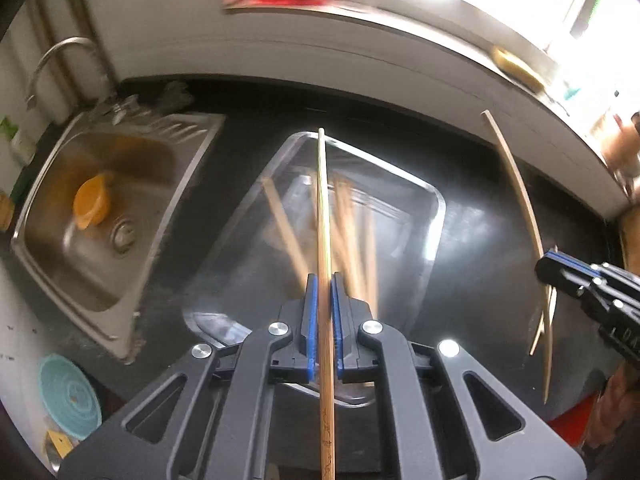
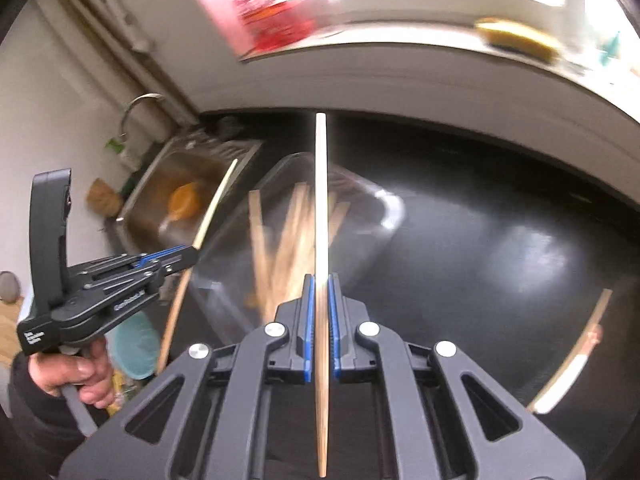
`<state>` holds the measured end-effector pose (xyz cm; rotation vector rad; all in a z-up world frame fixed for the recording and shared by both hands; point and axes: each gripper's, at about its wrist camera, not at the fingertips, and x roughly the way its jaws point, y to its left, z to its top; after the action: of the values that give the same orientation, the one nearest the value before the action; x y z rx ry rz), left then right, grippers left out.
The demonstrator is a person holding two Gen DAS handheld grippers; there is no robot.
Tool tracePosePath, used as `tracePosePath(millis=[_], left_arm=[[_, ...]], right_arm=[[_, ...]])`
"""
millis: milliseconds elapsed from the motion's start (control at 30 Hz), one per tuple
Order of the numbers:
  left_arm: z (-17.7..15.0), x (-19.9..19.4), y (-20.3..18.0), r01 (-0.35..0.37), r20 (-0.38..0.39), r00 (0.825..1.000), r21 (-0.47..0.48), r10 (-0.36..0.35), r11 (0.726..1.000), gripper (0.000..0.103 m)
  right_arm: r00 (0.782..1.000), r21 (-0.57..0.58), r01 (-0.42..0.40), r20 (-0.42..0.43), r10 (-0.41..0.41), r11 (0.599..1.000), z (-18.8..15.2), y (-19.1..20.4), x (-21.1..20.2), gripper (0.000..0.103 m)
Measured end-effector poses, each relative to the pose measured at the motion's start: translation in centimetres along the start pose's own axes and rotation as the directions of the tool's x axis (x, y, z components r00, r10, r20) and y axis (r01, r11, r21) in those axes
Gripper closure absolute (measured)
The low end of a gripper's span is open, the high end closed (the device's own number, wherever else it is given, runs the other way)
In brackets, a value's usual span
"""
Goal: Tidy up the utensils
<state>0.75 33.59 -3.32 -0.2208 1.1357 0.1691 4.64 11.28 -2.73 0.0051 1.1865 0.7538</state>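
writing shows white on the side of the left gripper (image 2: 188,254), seen from the right wrist camera, but it is too small and blurred to read. there are dark marks on the near end of the chopstick in left gripper (image 1: 323,216) too, and they cannot be read either.

the left gripper is clenched on that chopstick, with the blue pads pressed on both sides of the stick. the stick points up past the tips and runs back under the camera. a hand (image 2: 86,372) in a dark sleeve holds the handle of this gripper.

the right gripper (image 2: 320,292) is clenched on its own stick, the chopstick in right gripper (image 2: 321,200), in the same way.

under both grippers is a shiny black counter (image 2: 480,240). a clear glass tray (image 1: 434,216) sits on it. inside the tray lie more loose chopsticks (image 1: 352,216), blurred, fanned out in a heap. one more stick (image 2: 572,356) lies on the counter at the right, apart from the tray.

farther off, left of the tray, is a metal sink (image 1: 52,208) with an orange thing (image 1: 92,202) in it, near the drain. a curved tap (image 1: 44,64) stands behind it. a round teal thing (image 1: 68,394) lies near the sink's front corner.

a white wall runs behind the counter. high up is a blurred red and white thing (image 2: 264,12) with print that cannot be read.
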Motion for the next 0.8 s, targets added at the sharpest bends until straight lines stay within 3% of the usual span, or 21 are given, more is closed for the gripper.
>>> tracePosePath(millis=[200,433,800], left_arm=[[0.4,1.2,3.4,0.043,-0.039,0.998,-0.064,-0.046,0.997,0.097],[1.4,3.6,2.8,0.095,-0.071,0.993,-0.058,-0.099,0.994,0.097],[3.3,6.4,2.1,0.1,-0.099,0.99,-0.016,-0.101,0.995,0.097]], right_arm=[[0.995,0.052,-0.083,-0.058,0.086,0.995,2.0,3.1,3.0,0.095],[0.992,0.115,-0.083,-0.09,0.093,0.99,3.0,3.1,5.2,0.095],[0.99,0.135,-0.061,-0.119,0.077,0.989,4.0,2.7,7.2,0.095]])
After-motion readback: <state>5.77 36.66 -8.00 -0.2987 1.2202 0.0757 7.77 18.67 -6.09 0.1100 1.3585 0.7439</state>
